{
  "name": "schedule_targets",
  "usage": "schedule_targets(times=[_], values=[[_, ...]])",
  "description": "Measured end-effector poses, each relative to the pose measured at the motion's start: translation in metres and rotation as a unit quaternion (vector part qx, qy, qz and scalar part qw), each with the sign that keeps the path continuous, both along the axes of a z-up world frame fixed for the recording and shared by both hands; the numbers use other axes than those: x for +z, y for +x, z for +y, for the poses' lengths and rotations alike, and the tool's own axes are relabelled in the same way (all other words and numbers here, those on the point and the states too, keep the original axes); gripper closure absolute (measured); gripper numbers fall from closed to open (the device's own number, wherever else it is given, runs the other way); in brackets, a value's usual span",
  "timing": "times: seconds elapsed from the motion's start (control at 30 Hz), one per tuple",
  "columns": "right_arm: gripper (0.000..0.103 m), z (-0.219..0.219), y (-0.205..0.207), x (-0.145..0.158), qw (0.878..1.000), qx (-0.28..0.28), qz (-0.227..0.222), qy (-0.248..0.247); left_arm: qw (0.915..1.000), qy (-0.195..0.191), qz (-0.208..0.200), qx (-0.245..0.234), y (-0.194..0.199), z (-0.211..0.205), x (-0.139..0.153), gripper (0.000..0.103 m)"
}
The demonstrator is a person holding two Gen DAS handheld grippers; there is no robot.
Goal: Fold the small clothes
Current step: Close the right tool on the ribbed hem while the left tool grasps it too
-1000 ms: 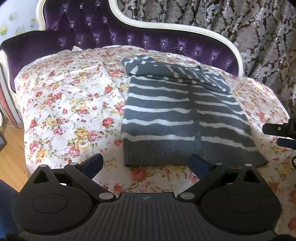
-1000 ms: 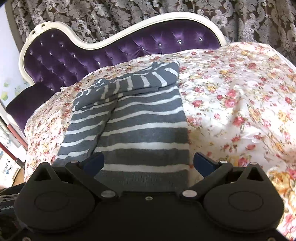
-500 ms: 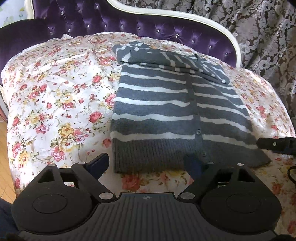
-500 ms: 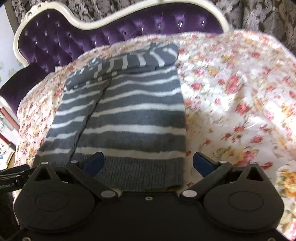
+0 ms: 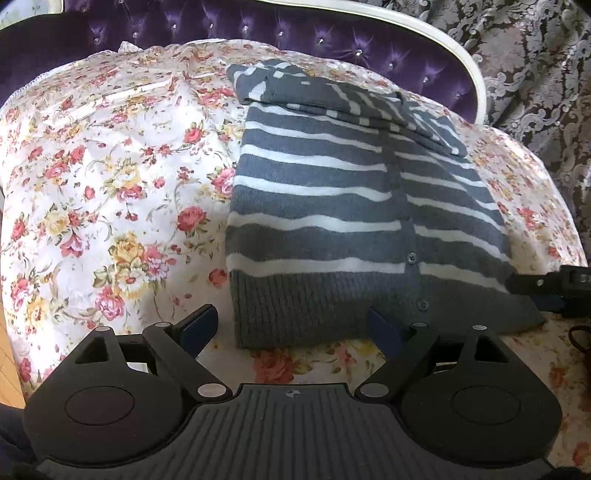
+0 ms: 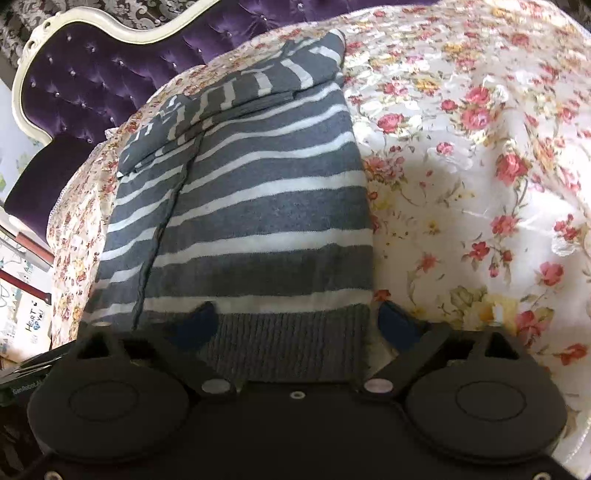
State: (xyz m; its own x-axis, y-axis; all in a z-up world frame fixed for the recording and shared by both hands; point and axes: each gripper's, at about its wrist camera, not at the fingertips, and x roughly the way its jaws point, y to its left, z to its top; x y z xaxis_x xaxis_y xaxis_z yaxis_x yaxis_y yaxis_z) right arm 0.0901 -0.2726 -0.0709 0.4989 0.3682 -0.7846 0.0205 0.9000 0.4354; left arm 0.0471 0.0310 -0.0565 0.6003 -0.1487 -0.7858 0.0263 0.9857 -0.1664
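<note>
A grey cardigan with white stripes (image 5: 325, 218) lies flat on the floral cover (image 5: 110, 192), sleeves folded across its top, ribbed hem nearest me. My left gripper (image 5: 291, 328) stands open just in front of the hem's left corner, which lies between its fingers, untouched by the pads. In the right wrist view the cardigan (image 6: 255, 206) fills the middle. My right gripper (image 6: 299, 321) is closing over the hem's right corner, one finger on top of the ribbing and the other just off its edge; no firm pinch shows. The right gripper's tip (image 5: 554, 282) shows at the left view's edge.
The cover drapes a purple tufted sofa (image 5: 332, 33) with a white frame (image 6: 92, 33). Patterned curtains (image 5: 535, 55) hang behind. Wood floor (image 5: 5, 354) shows off the cover's left edge. Papers and boxes (image 6: 22, 306) stand at the far left.
Both grippers came forward and down to the cardigan's hem. The right jaws narrowed over the right corner; the left jaws narrowed slightly at the left corner.
</note>
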Motion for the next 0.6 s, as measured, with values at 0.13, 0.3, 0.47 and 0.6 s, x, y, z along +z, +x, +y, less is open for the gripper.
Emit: schedule_targets(times=[0.13, 0.3, 0.47, 0.6], values=[[0.030, -0.002, -0.001, -0.002, 1.000, 0.004, 0.001, 0.017, 1.0000, -0.001, 0.001, 0.005, 0.004, 0.003, -0.001, 0.016], [0.037, -0.003, -0.002, -0.004, 1.000, 0.010, 0.001, 0.027, 1.0000, -0.005, 0.004, -0.001, 0.014, 0.002, -0.001, 0.016], [0.044, 0.000, 0.001, -0.006, 0.999, 0.016, 0.008, 0.028, 0.9995, -0.025, -0.001, -0.020, 0.022, -0.002, -0.001, 0.017], [0.066, -0.001, 0.001, -0.007, 0.999, 0.011, 0.007, 0.036, 0.9995, -0.027, -0.013, -0.004, 0.024, 0.003, -0.001, 0.050]])
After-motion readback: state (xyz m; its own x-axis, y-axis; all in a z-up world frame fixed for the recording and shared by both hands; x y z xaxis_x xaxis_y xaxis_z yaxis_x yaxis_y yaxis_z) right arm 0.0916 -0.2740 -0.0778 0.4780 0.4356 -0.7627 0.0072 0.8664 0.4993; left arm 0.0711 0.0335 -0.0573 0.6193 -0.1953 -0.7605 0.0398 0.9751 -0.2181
